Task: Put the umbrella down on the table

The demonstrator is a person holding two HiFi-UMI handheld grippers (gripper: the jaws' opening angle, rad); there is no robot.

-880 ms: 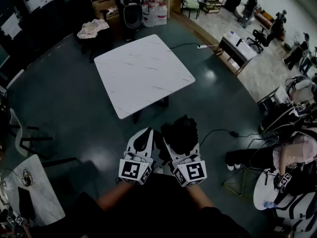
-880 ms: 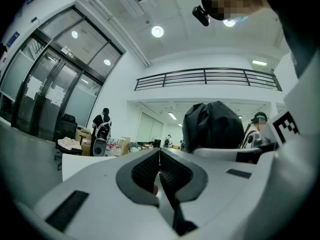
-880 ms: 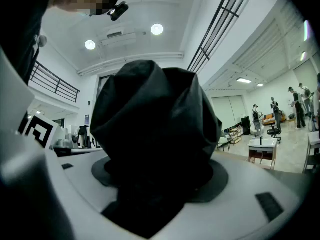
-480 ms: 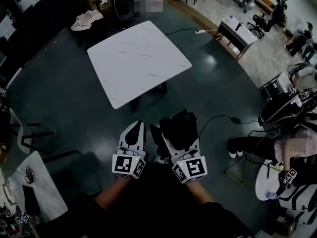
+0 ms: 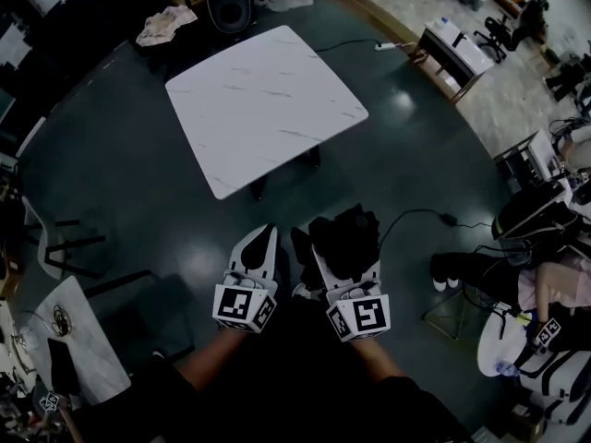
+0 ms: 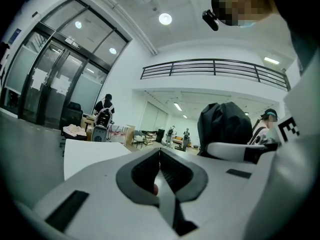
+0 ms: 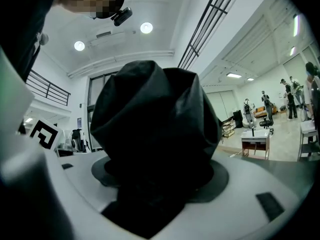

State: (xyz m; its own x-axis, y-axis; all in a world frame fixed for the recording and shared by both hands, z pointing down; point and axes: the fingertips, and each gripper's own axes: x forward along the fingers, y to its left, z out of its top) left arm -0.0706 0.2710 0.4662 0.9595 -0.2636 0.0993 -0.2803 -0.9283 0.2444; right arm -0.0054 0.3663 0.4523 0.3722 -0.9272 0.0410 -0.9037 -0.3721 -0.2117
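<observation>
Carry phase: umbrella (image 5: 343, 229) clamped in the right gripper (image 5: 346, 257), well short of the table (image 5: 263, 100).
The left gripper (image 5: 265, 247) is closed and empty; the table must be approached before the umbrella is lowered and released.

I see the white marble-patterned table (image 5: 268, 109) standing on the dark green floor (image 5: 138, 201) ahead of me. A black cable (image 5: 416, 214) lies on the floor to its right. A white power strip (image 5: 386, 46) lies past its far corner.
</observation>
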